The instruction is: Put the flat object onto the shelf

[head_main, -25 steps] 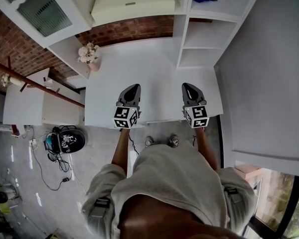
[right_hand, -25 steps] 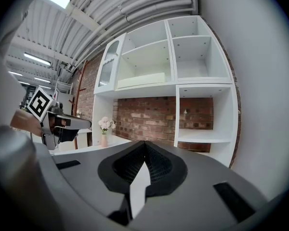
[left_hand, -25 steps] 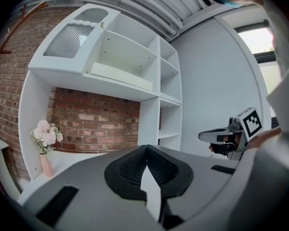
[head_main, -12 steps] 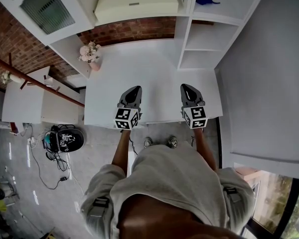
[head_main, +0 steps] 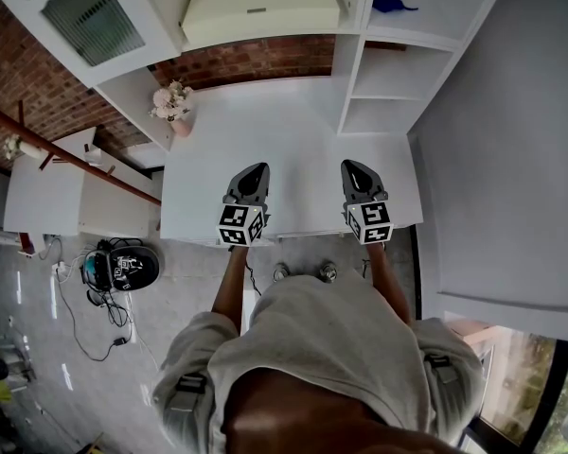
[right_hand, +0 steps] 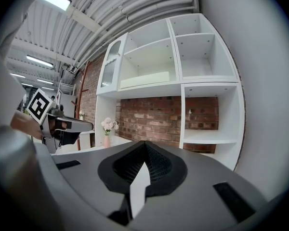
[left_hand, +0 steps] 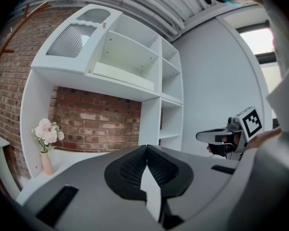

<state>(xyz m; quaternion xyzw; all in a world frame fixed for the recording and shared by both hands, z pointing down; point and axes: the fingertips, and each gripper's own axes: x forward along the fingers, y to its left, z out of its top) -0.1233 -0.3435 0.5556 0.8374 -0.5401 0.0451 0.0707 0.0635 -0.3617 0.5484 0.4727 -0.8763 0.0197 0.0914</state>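
You are holding the left gripper (head_main: 254,170) and the right gripper (head_main: 352,166) side by side over the near edge of the white table (head_main: 293,126), each with its 2 jaws pressed fully together and gripping nothing. The flat cream object (head_main: 260,8) is lying on an upper board of the shelf unit (head_main: 383,69), at 12 o'clock from the left gripper and well apart from both. A vase of flowers (head_main: 173,112) is standing on the table at 10 o'clock from that gripper.
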